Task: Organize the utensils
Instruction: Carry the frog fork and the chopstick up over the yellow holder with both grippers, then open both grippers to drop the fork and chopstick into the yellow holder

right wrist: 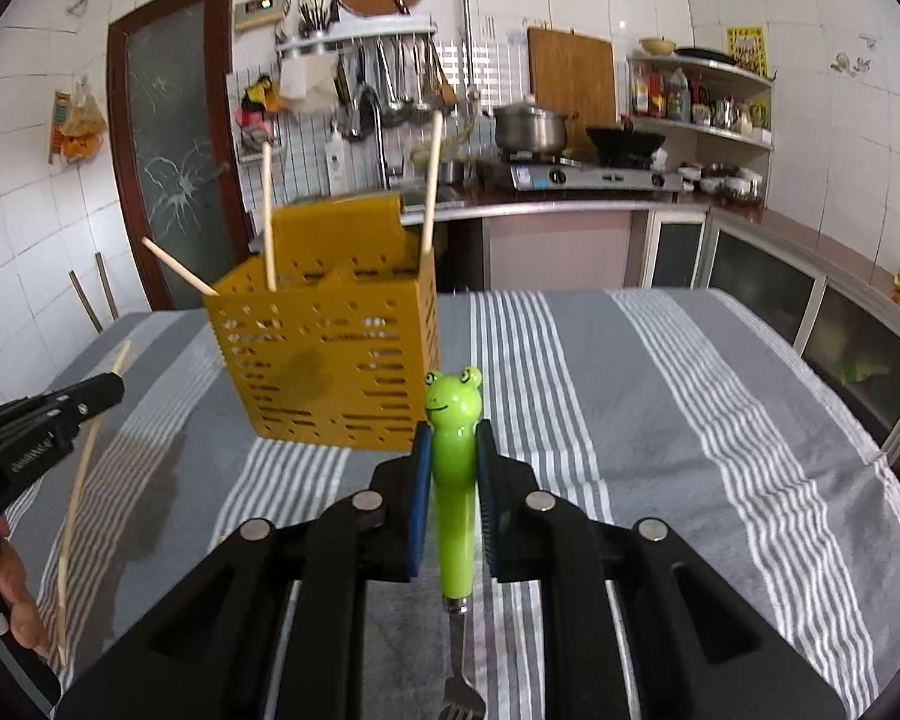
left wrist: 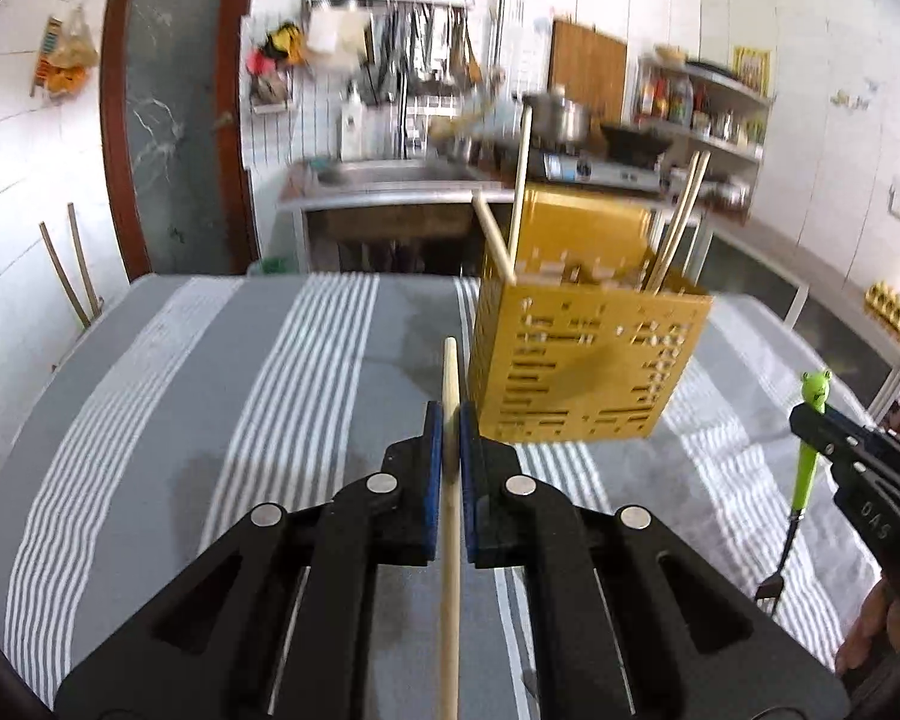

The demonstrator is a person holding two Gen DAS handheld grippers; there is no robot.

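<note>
One perforated yellow metal utensil holder (right wrist: 330, 360) stands left of centre. Wooden chopsticks: three in it (right wrist: 431, 186), one held at far left (right wrist: 84, 480). One green frog-handled fork (right wrist: 455, 480), bottom centre.

Glossy plastic fork handle (right wrist: 455, 480), matt wooden chopstick (left wrist: 450, 516) (striped woven tablecloth (right wrist: 660, 420))

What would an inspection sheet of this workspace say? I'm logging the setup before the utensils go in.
Surface: table under a grey, white-striped cloth.
Job's things: yellow holder upright on the cloth, several chopsticks standing in it; one chopstick and a frog-handled fork held clear of it.
Clutter: nothing seen on the cloth.
Grippers: left gripper shut on the chopstick; right gripper shut on the fork's handle, tines toward the camera.
Cables: nothing seen.
Surroundings: kitchen counter with stove, pot, sink, shelves, door.
</note>
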